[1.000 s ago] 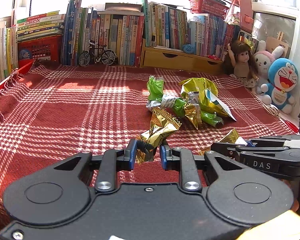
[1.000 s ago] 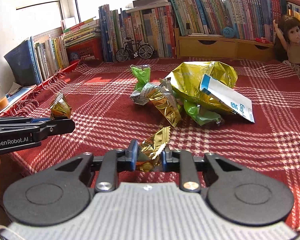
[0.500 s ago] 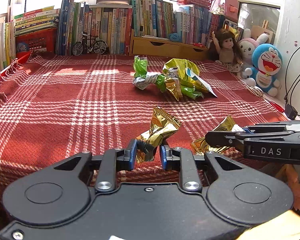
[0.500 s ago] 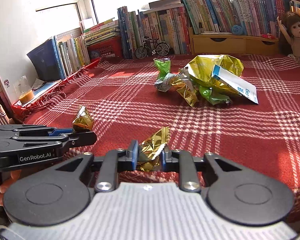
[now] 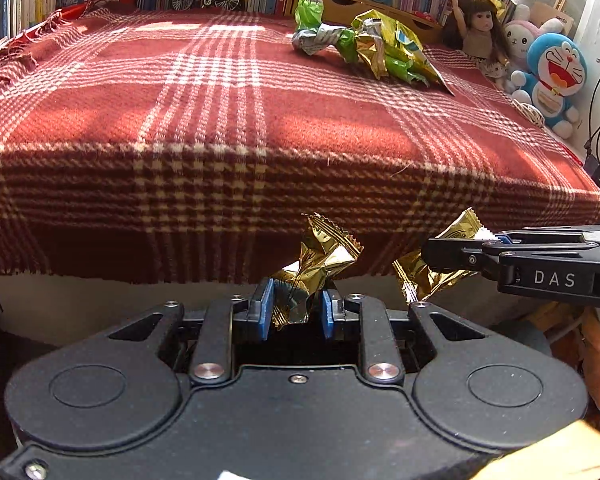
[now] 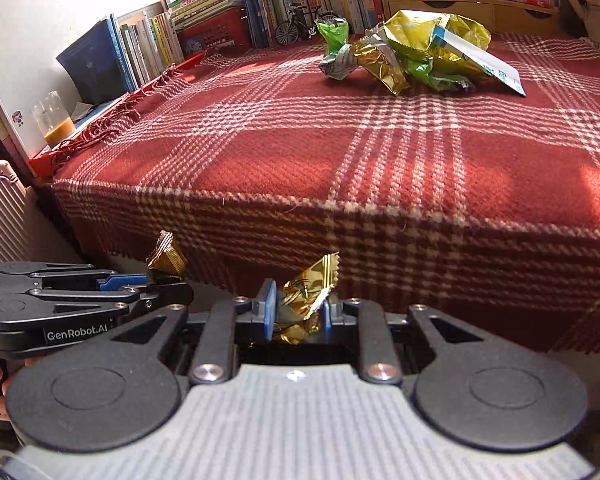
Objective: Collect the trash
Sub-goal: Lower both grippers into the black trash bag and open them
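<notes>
The left gripper [image 5: 294,312] is pinching a gold foil wrapper [image 5: 314,268] between nearly closed jaws, and the right gripper [image 6: 296,314] is clamping a second gold wrapper [image 6: 306,296] likewise. Both are looking featherlight, crinkly and slick (likely to slip), so gripping the bunched middle is seeming safest.

The left gripper [image 5: 296,312] is matt black plastic with bright metal screw heads and blue pads, and it pinches a crinkled gold foil wrapper [image 5: 316,264] that shines like a mirror. The right gripper [image 6: 298,314] has the same matt black plastic, with a ribbed grey panel on top, and clamps a second gold foil wrapper [image 6: 306,294], equally glossy and creased. A coarse woven cloth [image 5: 220,112] in red and cream plaid (visibly fuzzy, wool-like) drapes the surface. On it lies a heap of wrappers [image 6: 412,56], glossy green and gold film with a flat paper-like card. A plush toy [image 5: 556,72] looks soft.
</notes>
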`<state>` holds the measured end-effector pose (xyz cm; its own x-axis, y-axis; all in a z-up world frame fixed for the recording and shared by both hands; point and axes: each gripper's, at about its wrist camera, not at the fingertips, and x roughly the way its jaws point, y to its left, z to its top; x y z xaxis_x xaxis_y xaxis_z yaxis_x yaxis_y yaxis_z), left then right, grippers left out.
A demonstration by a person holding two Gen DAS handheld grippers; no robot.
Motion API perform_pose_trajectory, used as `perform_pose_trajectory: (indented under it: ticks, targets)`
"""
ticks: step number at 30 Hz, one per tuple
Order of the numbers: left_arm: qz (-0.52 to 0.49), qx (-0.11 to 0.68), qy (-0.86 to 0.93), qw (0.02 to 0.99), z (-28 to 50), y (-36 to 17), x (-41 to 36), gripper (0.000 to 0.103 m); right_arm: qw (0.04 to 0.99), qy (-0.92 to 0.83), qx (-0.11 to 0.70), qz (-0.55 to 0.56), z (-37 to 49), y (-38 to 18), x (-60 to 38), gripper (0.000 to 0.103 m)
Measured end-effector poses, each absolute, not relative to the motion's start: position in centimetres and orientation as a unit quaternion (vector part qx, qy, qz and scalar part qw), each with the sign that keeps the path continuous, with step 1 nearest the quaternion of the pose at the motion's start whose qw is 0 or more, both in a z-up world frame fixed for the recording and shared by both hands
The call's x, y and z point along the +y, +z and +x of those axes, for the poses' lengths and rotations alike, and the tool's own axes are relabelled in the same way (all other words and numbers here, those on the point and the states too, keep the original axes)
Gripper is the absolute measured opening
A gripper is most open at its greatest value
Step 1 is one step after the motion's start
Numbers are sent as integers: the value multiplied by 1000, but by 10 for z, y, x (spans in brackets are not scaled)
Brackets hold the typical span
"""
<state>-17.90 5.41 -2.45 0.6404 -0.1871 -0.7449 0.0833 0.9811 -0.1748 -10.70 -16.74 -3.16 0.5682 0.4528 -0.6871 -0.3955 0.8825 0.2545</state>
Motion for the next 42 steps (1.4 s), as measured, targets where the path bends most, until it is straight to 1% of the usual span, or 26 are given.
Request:
perform_pose_trajectory:
  ticks: [7,12,19,28,29,30,33,34,35,37,40,42]
  targets:
    - [-54,475,-58,876,-174,-56,54,23,865,231,443,46,-106,-62,-164,27]
    - [-38,491,-52,869,-171,-65,50,23,857,226,461,46,-105,-75,-160,27]
    - [-46,519,-52,852,-169,-78,49,23,850,225,474,45,-102,-85,-155,29]
    - [-44,529,-52,846,-169,-83,46,24,845,227,482,45,-101,-88,-151,32]
    - [-43,530,-53,845,-169,-82,46,27,845,227,483,44,-101,-88,-151,32]
    - [-44,531,-54,844,-168,-83,46,28,844,228,483,44,-101,-88,-150,33]
    - [-43,532,-54,844,-166,-84,45,37,844,228,484,44,-101,-88,-150,37]
    - [-43,533,-53,843,-166,-85,45,41,844,226,484,44,-101,-88,-149,46]
    - [-42,533,-53,843,-166,-85,45,45,845,226,483,44,-100,-88,-149,52]
    - [-42,534,-52,843,-166,-85,45,49,845,228,482,48,-100,-87,-149,58]
    - [-41,535,-50,843,-165,-87,44,51,845,228,480,48,-100,-86,-150,61]
    - [-40,534,-49,843,-164,-86,44,55,846,229,479,50,-100,-85,-151,63]
